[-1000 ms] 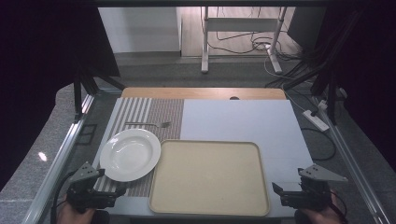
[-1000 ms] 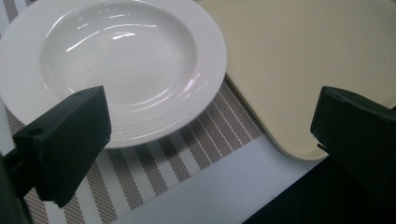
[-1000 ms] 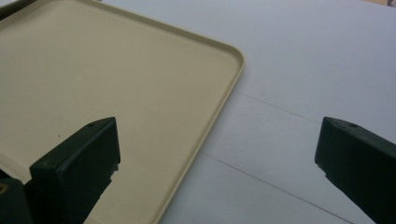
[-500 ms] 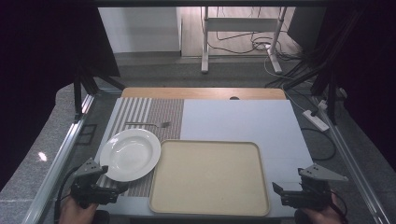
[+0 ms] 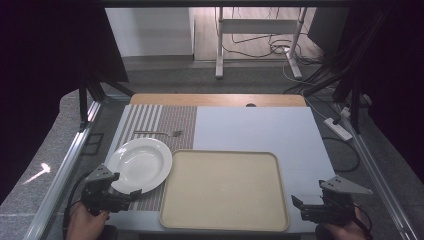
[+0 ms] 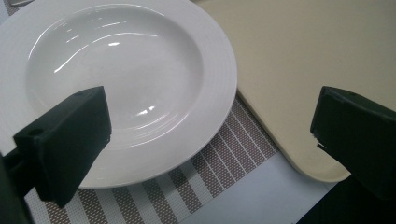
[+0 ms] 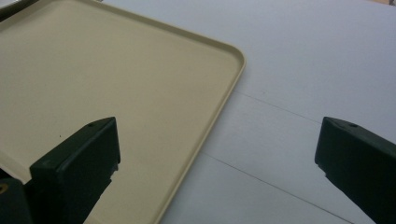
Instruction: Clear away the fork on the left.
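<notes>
- White and shiny, the plate (image 5: 140, 164) lay on a striped mat (image 5: 165, 122), just left of the tan tray (image 5: 223, 222) and touching its edge or nearly so.
- The plate had nothing in it.
- The left gripper (image 5: 132, 194) hung at the plate's near rim, its jaws wide apart around that rim and not yet pinching it, as the left gripper view showed with the plate (image 6: 121, 84) between them.
- Nothing looked done yet: the plate had not been lifted, and the grab and the move were both left to do.
- The tray was empty too, so it may have been the place for the plate.
- A fork (image 5: 160, 133) lay on the mat just behind the plate.
- The right gripper (image 5: 298, 204) waited at the tray's near right corner, well apart from the plate, jaws wide apart and holding nothing.
</notes>
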### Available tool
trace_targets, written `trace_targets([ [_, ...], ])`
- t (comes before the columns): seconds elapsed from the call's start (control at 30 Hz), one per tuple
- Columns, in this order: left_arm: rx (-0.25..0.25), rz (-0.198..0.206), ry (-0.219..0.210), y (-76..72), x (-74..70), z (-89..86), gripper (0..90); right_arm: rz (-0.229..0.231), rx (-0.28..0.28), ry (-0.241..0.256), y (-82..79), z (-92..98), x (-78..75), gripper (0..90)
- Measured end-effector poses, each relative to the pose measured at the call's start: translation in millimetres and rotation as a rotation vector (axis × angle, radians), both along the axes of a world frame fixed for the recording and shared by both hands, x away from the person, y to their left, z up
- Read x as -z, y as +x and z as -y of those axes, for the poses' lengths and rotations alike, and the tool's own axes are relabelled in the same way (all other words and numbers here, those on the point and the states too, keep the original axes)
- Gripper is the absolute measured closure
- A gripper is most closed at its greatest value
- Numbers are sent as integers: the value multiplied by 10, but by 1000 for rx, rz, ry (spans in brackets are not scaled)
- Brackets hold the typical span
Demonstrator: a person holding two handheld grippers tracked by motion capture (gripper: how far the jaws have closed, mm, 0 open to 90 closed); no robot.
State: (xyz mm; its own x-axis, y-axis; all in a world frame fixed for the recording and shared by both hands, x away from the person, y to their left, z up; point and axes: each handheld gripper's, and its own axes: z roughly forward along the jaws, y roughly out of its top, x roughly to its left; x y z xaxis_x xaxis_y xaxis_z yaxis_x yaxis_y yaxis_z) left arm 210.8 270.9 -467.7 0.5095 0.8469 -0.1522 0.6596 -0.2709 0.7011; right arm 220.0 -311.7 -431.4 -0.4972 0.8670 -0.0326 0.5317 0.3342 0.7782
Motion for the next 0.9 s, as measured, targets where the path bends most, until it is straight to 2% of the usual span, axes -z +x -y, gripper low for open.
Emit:
trace_targets([
  [0.13, 10, 4, 3, 42, -10, 34, 0, 1, -1, -2, -1, -3, 0, 7],
  [0.3, 23, 1, 28, 106, 3, 73, 0, 1, -2, -4, -3, -5, -1, 7],
  [0.47, 23, -16, 29, 234, 44, 73, 0, 3, -4, -5, -5, -4, -2, 7],
  [0.7, 27, -20, 54, 409, 73, 78, 0, 2, -4, -3, -4, -3, -2, 7],
  [0.83, 37, -44, 63, 562, 101, 98, 0, 1, -5, -4, -2, -5, -2, 7],
  [0.9, 40, -49, 66, 592, 108, 106, 0, 0, -5, -5, -2, -5, -2, 7],
])
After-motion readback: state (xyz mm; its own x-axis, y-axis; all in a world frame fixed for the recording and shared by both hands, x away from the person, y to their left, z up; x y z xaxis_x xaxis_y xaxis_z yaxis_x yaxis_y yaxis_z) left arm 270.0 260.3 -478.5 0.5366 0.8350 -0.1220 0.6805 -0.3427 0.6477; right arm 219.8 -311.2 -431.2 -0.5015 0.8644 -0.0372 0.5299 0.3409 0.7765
